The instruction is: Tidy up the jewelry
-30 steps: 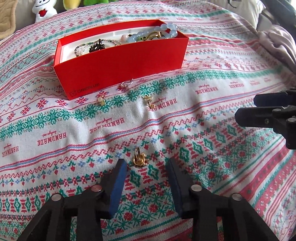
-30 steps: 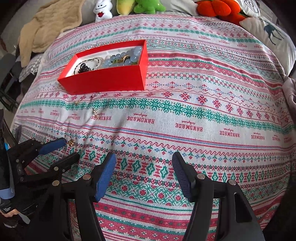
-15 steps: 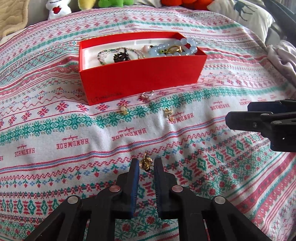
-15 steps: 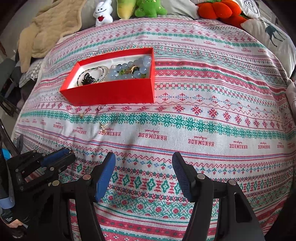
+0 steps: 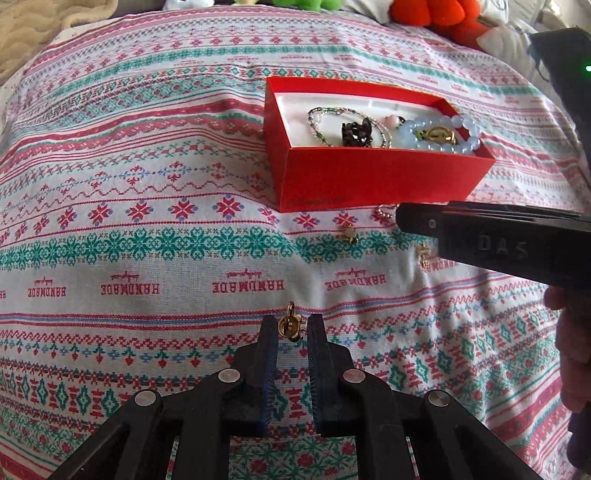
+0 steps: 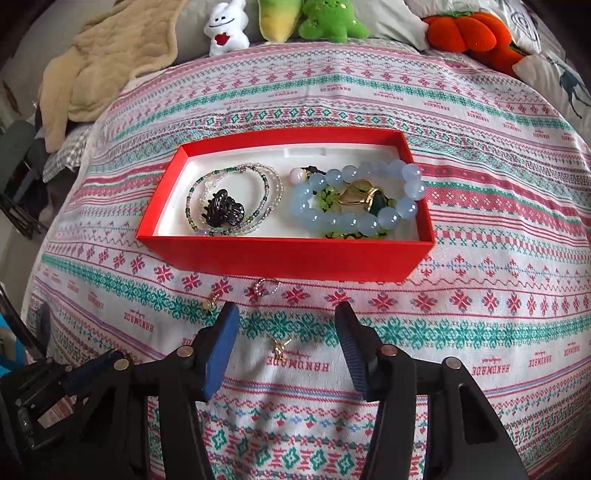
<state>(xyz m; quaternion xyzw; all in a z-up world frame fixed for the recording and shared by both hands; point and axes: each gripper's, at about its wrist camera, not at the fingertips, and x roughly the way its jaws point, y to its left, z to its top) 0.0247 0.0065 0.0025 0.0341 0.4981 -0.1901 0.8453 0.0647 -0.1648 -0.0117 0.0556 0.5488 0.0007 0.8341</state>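
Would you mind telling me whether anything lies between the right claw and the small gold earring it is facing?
Nothing visible does. The right claw is open, and the gold earring lies on bare tablecloth between its fingers, short of the red box.

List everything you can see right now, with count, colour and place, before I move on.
box: one, red, white inside, mid-cloth
bead bracelet: one, pale blue, box right half
thin bead strand: one, green and clear, box left half
hair claw: one, black, on that strand
small gold pieces: two on cloth before box
bead ring: one, silvery, at box front wall
gold earring: one, between left fingers
cloth: one, patterned red, green, white
plush toys: four, behind cloth
left gripper: closed on gold earring
right gripper: open, over cloth
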